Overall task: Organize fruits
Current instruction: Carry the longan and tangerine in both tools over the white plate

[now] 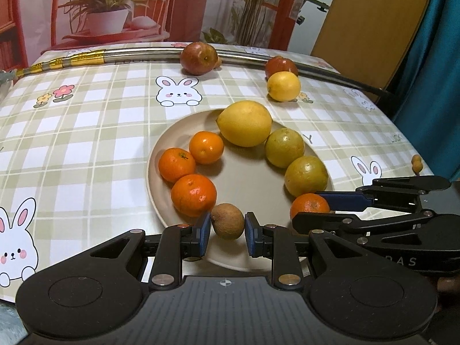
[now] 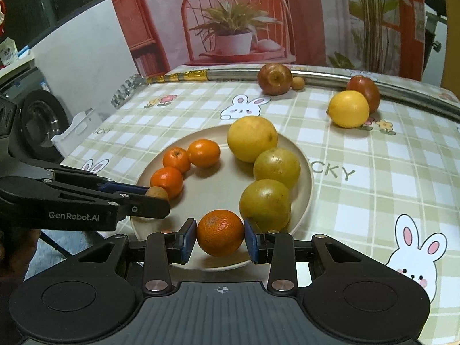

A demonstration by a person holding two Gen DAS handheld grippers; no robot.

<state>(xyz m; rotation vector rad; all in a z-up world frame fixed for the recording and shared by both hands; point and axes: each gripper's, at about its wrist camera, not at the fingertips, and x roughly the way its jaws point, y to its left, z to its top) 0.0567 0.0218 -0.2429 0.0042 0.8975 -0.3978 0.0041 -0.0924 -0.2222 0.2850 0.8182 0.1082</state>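
A beige plate (image 1: 247,178) holds three mandarins (image 1: 176,164), a big lemon (image 1: 244,123) and two yellow-green citrus (image 1: 306,176). My left gripper (image 1: 227,234) has its jaws around a small brown fruit (image 1: 227,224) at the plate's near rim, pads at its sides. My right gripper (image 2: 220,240) has its jaws around another mandarin (image 2: 220,232) on the plate's near edge, pads touching it. Each gripper shows in the other's view: the right one (image 1: 330,201), the left one (image 2: 149,192). The plate also shows in the right wrist view (image 2: 218,189).
On the checked tablecloth beyond the plate lie a red apple (image 1: 199,58), a second apple (image 1: 280,66), a lemon (image 1: 283,86) and a tiny brown fruit (image 2: 298,82). A metal rod (image 1: 138,54) runs along the far edge. Two small fruits (image 1: 417,164) sit at the right edge.
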